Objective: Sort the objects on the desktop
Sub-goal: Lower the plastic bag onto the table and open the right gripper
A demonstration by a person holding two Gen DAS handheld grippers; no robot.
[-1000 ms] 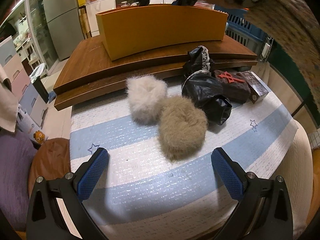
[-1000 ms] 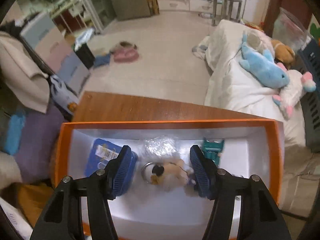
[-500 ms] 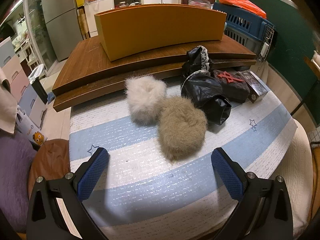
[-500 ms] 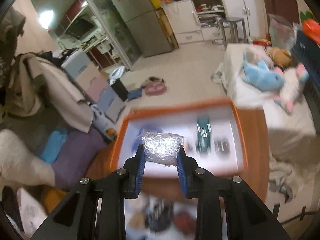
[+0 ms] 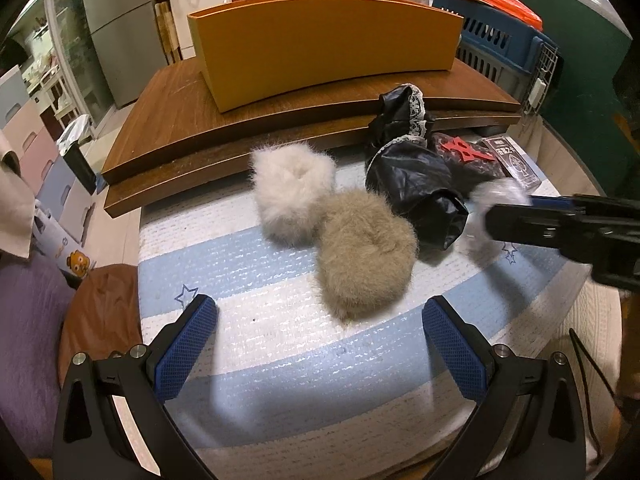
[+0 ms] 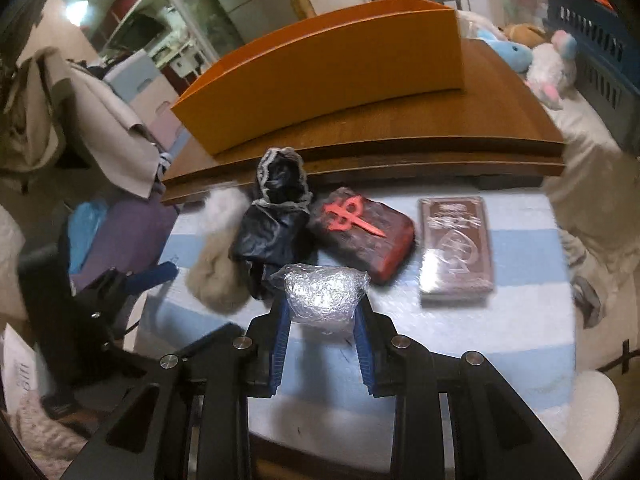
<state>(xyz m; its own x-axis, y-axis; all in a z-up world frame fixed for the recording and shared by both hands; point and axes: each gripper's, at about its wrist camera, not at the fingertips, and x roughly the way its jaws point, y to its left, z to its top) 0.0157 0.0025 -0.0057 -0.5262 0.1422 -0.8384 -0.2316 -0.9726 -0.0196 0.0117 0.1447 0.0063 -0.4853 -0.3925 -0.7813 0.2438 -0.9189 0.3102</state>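
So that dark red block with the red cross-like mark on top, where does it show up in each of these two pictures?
Left wrist view: the dark red block lies upper right, behind the black crumpled bag.
Right wrist view: it lies at centre, just beyond the held silvery bundle.
Shared landmark: the orange box on the wooden board behind.

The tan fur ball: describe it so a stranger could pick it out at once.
Start at the long orange box on the raised wooden board, then drop to the blue-and-white striped mat in front. Two fur balls touch there; the tan fur ball is the nearer one, ahead of the open left claw. Its neighbour, the pale fur ball, is whitish and nearer the board.
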